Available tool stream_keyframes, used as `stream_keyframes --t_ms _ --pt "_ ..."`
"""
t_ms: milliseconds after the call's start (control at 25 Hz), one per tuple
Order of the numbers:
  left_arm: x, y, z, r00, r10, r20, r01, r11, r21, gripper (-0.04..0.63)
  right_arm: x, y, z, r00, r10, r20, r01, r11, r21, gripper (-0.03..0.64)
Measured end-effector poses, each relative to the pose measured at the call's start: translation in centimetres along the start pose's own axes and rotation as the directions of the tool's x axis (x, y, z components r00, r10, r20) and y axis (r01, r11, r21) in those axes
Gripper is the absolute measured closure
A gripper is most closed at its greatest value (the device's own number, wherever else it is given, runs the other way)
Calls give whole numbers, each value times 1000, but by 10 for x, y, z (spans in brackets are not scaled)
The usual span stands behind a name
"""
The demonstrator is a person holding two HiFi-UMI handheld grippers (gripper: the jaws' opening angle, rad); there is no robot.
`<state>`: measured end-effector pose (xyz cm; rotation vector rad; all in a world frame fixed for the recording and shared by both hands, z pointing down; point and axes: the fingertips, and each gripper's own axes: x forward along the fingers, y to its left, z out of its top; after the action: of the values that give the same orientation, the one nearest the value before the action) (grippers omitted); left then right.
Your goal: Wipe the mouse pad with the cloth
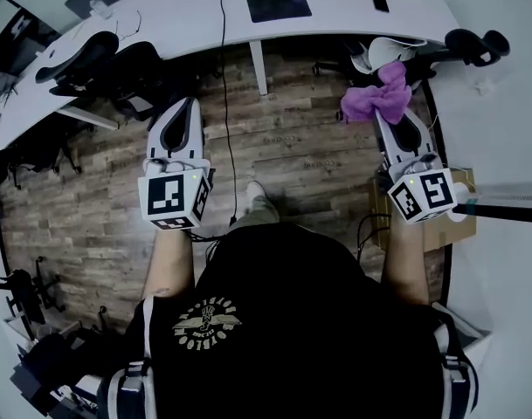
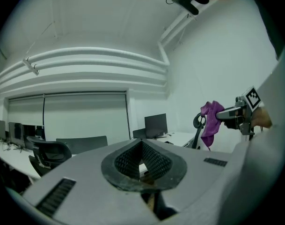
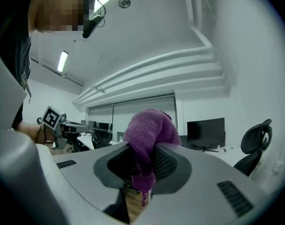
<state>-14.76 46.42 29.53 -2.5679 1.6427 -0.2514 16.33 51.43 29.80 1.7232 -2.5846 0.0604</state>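
A dark mouse pad (image 1: pixel 279 4) lies on the long white desk (image 1: pixel 335 11) at the far side of the head view. Well short of the desk, both grippers are held over the wooden floor. My right gripper (image 1: pixel 389 108) (image 3: pixel 141 162) is shut on a purple cloth (image 1: pixel 383 94) (image 3: pixel 148 131), which bunches above the jaws and hangs down between them. The left gripper (image 1: pixel 190 105) (image 2: pixel 142 159) is shut with nothing in it. In the left gripper view the cloth (image 2: pixel 209 118) shows off to the right.
A black phone (image 1: pixel 379 0) lies on the desk right of the pad. A black cable (image 1: pixel 222 68) drops from the desk to the floor. Office chairs (image 1: pixel 95 59) stand at left and at far right (image 1: pixel 475 44). A cardboard box (image 1: pixel 440 225) sits by my right arm.
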Motion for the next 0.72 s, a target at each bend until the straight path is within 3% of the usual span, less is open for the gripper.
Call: stream_keyframes --t_ms 720 --pt "111 106 -17 1000 -28 -4 28 999 -33 594 153 -3 16 999 -5 -33 5 1000 13 531"
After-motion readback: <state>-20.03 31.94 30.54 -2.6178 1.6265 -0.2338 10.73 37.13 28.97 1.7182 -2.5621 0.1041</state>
